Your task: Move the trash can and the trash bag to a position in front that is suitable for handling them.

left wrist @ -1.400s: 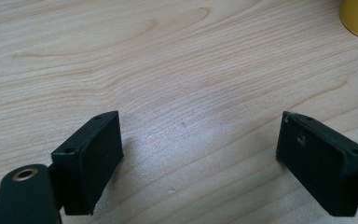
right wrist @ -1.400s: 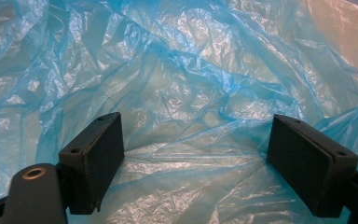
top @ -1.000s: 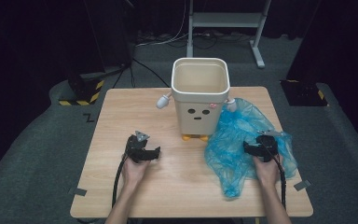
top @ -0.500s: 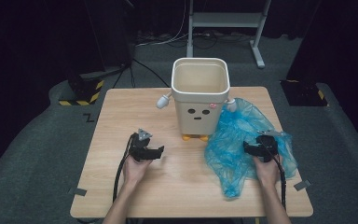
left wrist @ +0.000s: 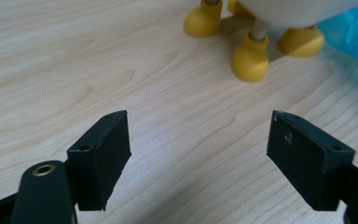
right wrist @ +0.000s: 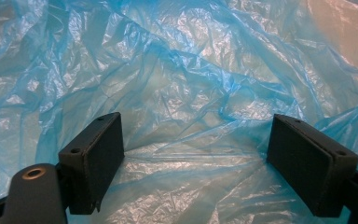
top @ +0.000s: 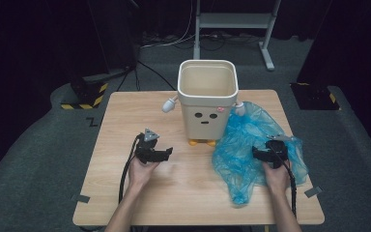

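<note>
The blue bag [top: 256,145] lies crumpled on the worktop [top: 125,121] at four o'clock from the empty bin [top: 206,99], not yet fitted. The right tongs [top: 257,153] hover over it, jaws apart; the left tongs [top: 166,153], jaws just narrowing, hold nothing.

one table [top: 125,121], one cream bin [top: 206,104] on four yellow feet [left wrist: 250,59], one blue plastic bag [top: 241,145], two grippers.

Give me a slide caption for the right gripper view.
Open right gripper poised over the crumpled blue bag, nothing between its jaws.
</note>
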Tool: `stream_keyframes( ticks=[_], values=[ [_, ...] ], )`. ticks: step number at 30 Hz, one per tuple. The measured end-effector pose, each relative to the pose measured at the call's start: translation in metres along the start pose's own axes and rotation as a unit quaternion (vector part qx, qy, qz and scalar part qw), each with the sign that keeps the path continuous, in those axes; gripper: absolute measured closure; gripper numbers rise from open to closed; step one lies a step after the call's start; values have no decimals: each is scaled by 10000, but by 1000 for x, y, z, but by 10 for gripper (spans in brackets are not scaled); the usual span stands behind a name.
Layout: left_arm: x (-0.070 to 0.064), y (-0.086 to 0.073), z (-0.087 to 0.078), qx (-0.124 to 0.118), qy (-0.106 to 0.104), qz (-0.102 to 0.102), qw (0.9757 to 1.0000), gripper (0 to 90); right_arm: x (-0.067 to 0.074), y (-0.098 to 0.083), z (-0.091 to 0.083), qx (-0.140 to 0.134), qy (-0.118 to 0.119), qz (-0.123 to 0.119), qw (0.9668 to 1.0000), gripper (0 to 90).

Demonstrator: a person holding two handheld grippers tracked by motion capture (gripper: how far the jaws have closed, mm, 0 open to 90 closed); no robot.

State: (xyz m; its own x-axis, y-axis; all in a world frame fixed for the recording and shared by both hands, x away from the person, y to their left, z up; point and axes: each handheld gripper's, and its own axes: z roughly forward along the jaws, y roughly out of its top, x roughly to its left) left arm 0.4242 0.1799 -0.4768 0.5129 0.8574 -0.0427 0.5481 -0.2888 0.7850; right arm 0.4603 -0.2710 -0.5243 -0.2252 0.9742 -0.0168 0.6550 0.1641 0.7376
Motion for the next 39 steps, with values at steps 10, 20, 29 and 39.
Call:
stream_keyframes(
  ticks=[10, 20, 29, 39],
  values=[
    [-3, 13, -10, -100, -206, 23, 9997, 254, 0, 0, 0, 0, -1, -1, 10000, 185],
    [-3, 26, -19, -148, -352, 153, 9992, 281, 0, 0, 0, -1, 0, -1, 10000, 185],
    [-3, 35, -28, -229, -437, 81, 9987, 280, 0, 0, 0, 0, 0, -1, 10000, 185],
    [-4, 51, -41, -334, -390, 256, 9984, 290, 0, 0, 0, 0, 0, -1, 10000, 185]
  ],
)
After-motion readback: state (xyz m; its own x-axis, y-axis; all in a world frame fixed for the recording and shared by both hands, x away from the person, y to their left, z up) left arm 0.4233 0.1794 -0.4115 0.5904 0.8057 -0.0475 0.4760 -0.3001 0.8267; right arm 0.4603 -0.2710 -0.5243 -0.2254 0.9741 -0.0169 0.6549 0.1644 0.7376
